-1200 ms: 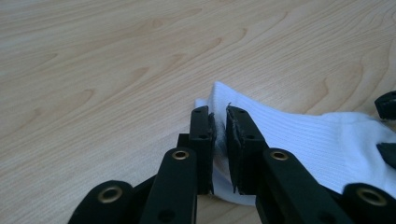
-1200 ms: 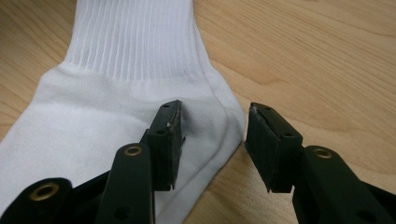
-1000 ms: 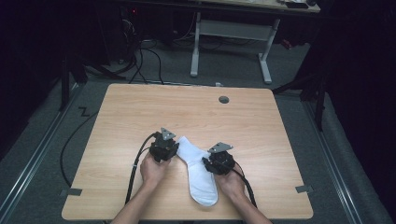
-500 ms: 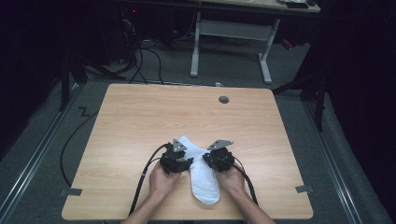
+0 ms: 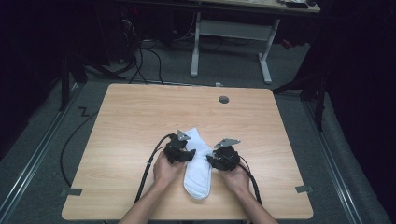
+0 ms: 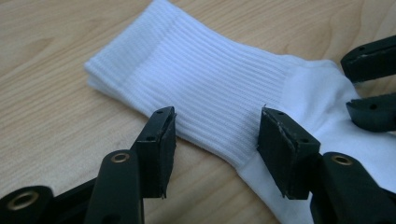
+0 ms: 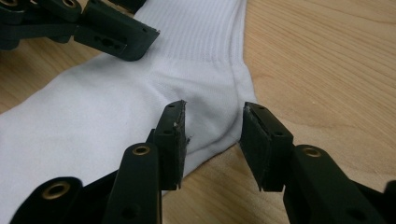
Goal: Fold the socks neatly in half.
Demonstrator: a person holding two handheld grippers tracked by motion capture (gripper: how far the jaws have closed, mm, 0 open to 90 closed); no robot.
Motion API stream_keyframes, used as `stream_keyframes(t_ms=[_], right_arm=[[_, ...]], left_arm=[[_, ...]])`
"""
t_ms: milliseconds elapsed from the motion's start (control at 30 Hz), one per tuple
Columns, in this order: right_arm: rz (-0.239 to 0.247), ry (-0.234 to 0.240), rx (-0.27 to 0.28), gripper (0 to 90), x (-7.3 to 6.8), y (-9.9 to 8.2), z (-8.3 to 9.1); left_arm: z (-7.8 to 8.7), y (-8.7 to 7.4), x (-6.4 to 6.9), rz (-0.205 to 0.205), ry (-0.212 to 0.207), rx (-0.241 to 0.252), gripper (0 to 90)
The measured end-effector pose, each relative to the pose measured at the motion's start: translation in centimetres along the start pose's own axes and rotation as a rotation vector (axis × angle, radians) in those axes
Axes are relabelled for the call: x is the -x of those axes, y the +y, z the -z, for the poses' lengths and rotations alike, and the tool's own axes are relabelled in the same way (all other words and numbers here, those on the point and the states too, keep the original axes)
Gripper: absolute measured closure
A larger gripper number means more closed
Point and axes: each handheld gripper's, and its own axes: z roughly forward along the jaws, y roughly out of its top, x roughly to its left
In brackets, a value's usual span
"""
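Note:
A white sock [image 5: 198,169] lies flat on the wooden table [image 5: 140,116], cuff away from the person and toe near the front edge. My left gripper [image 5: 190,154] reaches in from the sock's left. Its jaws have just been opening and now stand open astride the ribbed leg [image 6: 205,88], not pressing it. My right gripper [image 5: 211,161] comes in from the right. Its jaws have also just been opening and stand open around the heel edge [image 7: 215,116]. In the left gripper view the right gripper's jaws [image 6: 369,88] sit at the right. The left gripper's jaws [image 7: 107,30] lie on the sock's far side in the right gripper view.
A round cable hole [image 5: 223,99] sits near the table's far edge. Grey tape marks [image 5: 71,192] lie at the front corners. Cables trail from both grippers off the front edge. Another desk's white legs [image 5: 229,42] stand on the floor beyond.
The left gripper has slid right and a little toward the person, onto the sock's ribbed leg. The right gripper has stayed at the heel. Both pairs of jaws stand wider than before.

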Motion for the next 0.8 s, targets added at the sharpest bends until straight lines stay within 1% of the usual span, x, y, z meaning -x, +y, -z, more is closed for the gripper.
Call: stream_keyframes(t_ms=[33, 133, 267, 333, 367, 400, 433, 500, 533, 567, 600, 667, 733, 800], right_arm=[[-0.008, 0.0, 0.003, 59.9, 0.1, 0.0, -0.1], [-0.025, 0.004, 0.011, 59.0, 0.4, 0.0, -0.2], [-0.041, -0.002, 0.02, 57.6, 0.7, 0.1, -0.4], [-0.048, -0.002, 0.029, 57.5, 0.9, 0.1, -0.5], [-0.048, -0.002, 0.032, 57.5, 0.9, 0.1, -0.4], [-0.054, -0.001, 0.045, 57.6, 1.0, 0.0, -0.3], [-0.058, 0.0, 0.047, 57.5, 1.0, 0.0, -0.2], [-0.069, -0.002, 0.072, 57.6, 1.3, 0.0, 0.2], [-0.08, 0.0, 0.087, 57.5, 1.4, 0.0, 0.4], [-0.085, 0.003, 0.096, 57.3, 1.6, 0.0, 0.6], [-0.102, 0.013, 0.11, 56.8, 1.9, 0.2, 0.8], [-0.109, 0.019, 0.11, 56.3, 2.3, 0.4, 0.9], [-0.112, 0.024, 0.111, 55.9, 2.7, 0.8, 0.8], [-0.117, 0.033, 0.114, 55.8, 3.0, 1.4, 0.7]], left_arm=[[-0.1, 0.1, -0.1, 0.007, 0.0, 0.002, 46.7], [-0.3, 0.3, -0.2, 0.005, 0.005, 0.002, 46.0], [-0.6, 0.4, -0.4, 0.017, 0.007, 0.021, 45.8], [-0.6, 0.4, -0.5, 0.034, -0.004, 0.03, 45.6], [-0.5, 0.4, -0.5, 0.04, -0.019, 0.026, 45.1], [-0.4, 0.4, -0.5, 0.037, -0.019, 0.023, 44.2], [-0.1, 0.3, -0.4, 0.032, -0.02, 0.019, 43.5], [0.5, 0.2, -0.2, 0.027, -0.026, 0.022, 41.5], [0.8, 0.2, -0.1, 0.031, -0.033, 0.029, 40.3], [1.4, -0.2, 0.3, 0.039, -0.043, 0.049, 39.3], [1.7, -0.3, 0.5, 0.031, -0.043, 0.052, 38.7], [2.4, -0.9, 1.0, 0.015, -0.04, 0.052, 36.8], [3.1, -1.5, 1.4, 0.008, -0.05, 0.046, 35.8], [3.5, -1.9, 1.6, 0.006, -0.048, 0.05, 35.3]])
